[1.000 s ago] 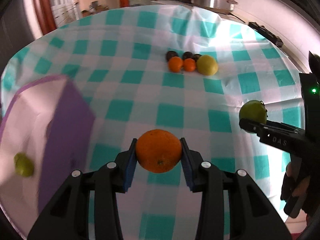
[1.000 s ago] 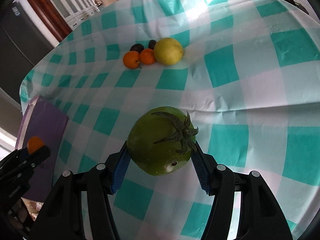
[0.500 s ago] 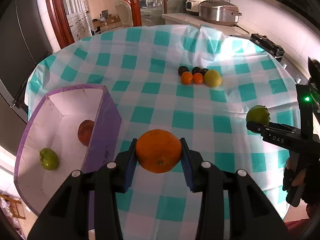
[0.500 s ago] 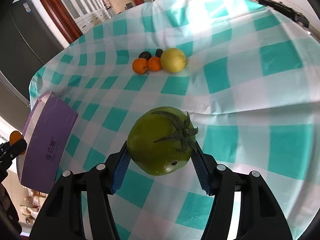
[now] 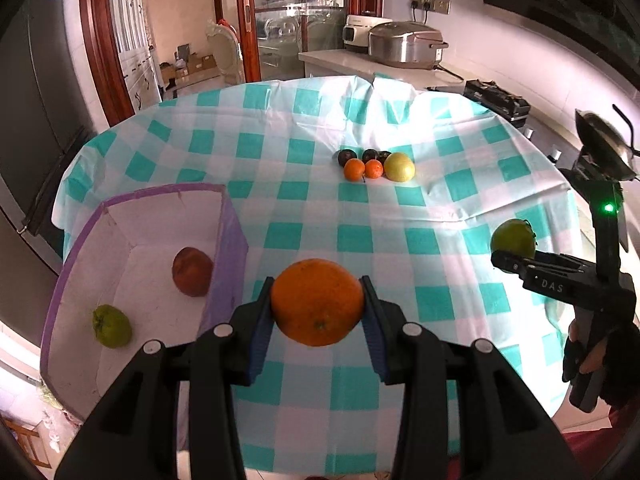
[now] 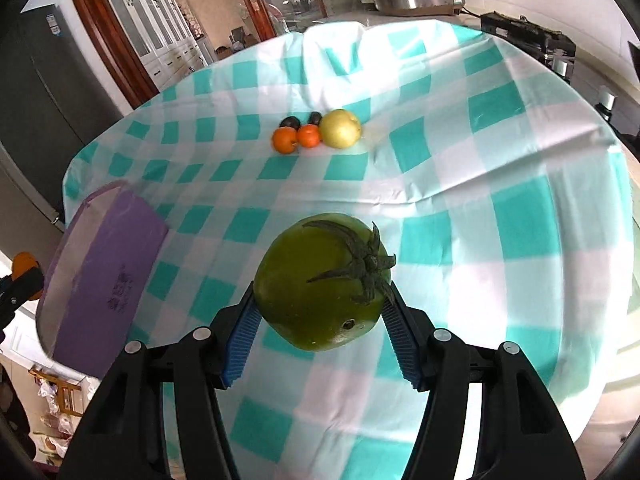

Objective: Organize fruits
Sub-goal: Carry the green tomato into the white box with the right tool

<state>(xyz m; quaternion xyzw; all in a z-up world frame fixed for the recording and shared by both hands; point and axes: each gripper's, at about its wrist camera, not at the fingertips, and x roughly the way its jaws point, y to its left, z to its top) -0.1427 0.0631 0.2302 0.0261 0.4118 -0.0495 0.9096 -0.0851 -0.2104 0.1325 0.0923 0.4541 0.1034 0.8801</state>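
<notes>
My left gripper (image 5: 318,312) pinches an orange (image 5: 318,302), my right gripper (image 6: 322,318) a green tomato (image 6: 322,282); either round fruit may slip before reaching the purple box (image 5: 224,264).

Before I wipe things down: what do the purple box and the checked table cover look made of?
Purple box: likely cardboard or paperboard, matte; flat folded walls, plain white inside, printed side. Table cover: probably thin plastic or coated sheet, slightly glossy; it holds sharp creases and reflects glare, though woven cloth can't be excluded.

1. Ahead of the left tool (image 5: 318,304), bare checked tabletop (image 5: 360,236) runs to the far fruit cluster (image 5: 374,164).
2. To its left, the purple box (image 5: 226,248) wall stands; top open.
3. Right tool (image 6: 320,312): bare tabletop ahead.
</notes>
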